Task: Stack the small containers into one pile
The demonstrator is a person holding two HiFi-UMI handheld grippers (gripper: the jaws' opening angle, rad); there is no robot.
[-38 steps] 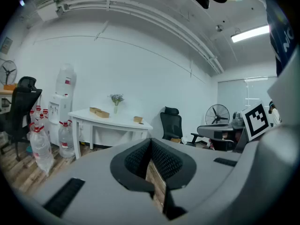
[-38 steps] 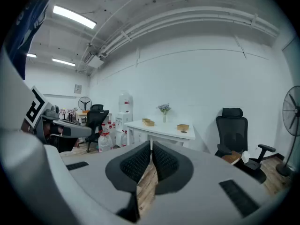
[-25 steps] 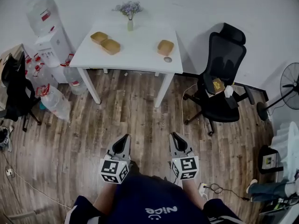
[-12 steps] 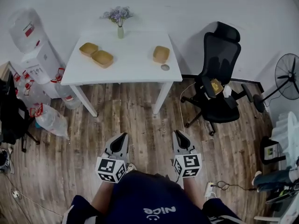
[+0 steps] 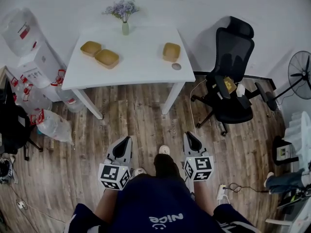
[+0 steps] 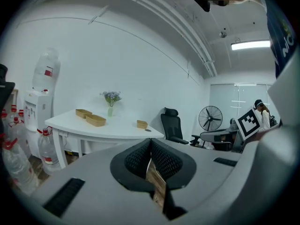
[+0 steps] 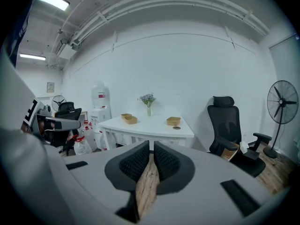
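Note:
Three small tan containers lie on the white table [image 5: 141, 64]: two side by side at its left, one [image 5: 91, 48] behind the other [image 5: 107, 58], and a third [image 5: 171, 51] at its right. All three also show far off as containers [image 6: 95, 120] [image 7: 173, 121] in the gripper views. My left gripper [image 5: 128, 140] and right gripper [image 5: 187, 135] hang over the wooden floor, well short of the table. Both have their jaws together with nothing between them.
A vase of flowers [image 5: 124, 17] stands at the table's back edge and a small round lid [image 5: 176, 66] lies near the right container. A black office chair [image 5: 231, 81] is right of the table, water bottles and a dispenser [image 5: 29, 57] left, a fan [image 5: 299, 76] far right.
The table has drawn nearer in the head view as I walk toward it. Both grippers kept their place in front of me, still shut and empty.

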